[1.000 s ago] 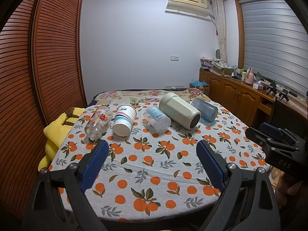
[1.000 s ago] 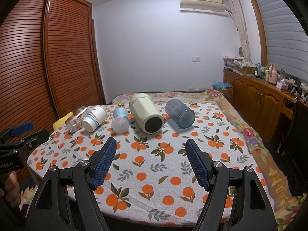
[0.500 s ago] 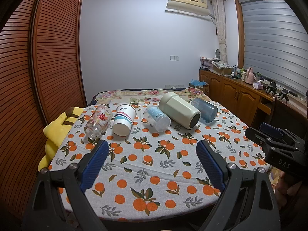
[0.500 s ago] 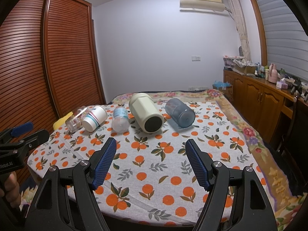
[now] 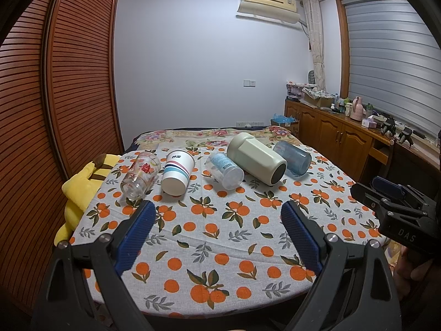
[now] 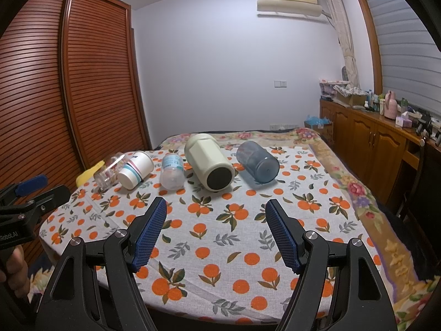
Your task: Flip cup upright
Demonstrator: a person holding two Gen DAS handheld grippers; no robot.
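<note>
Left wrist view. Task status: not begun, by the look of it; all five vessels lie on their sides on the orange-print cloth (image 5: 220,237). Beyond the left finger: glass cup (image 5: 140,175) and striped paper cup (image 5: 176,171), close together. Ahead between the fingers: clear plastic cup (image 5: 224,170), cream tumbler (image 5: 257,162); blue cup (image 5: 292,158) just behind it, toward the right finger. Left gripper (image 5: 217,218): fingers spread wide, holding nothing, touching nothing.

Right wrist view. Same row, well ahead of the fingertips. Cream tumbler (image 6: 210,162) between the fingers; blue cup (image 6: 257,162) ahead of the right finger; the rest beyond the left finger. Right gripper (image 6: 216,215): fingers wide apart, empty. Remaining: choose, grasp, stand upright.
</note>
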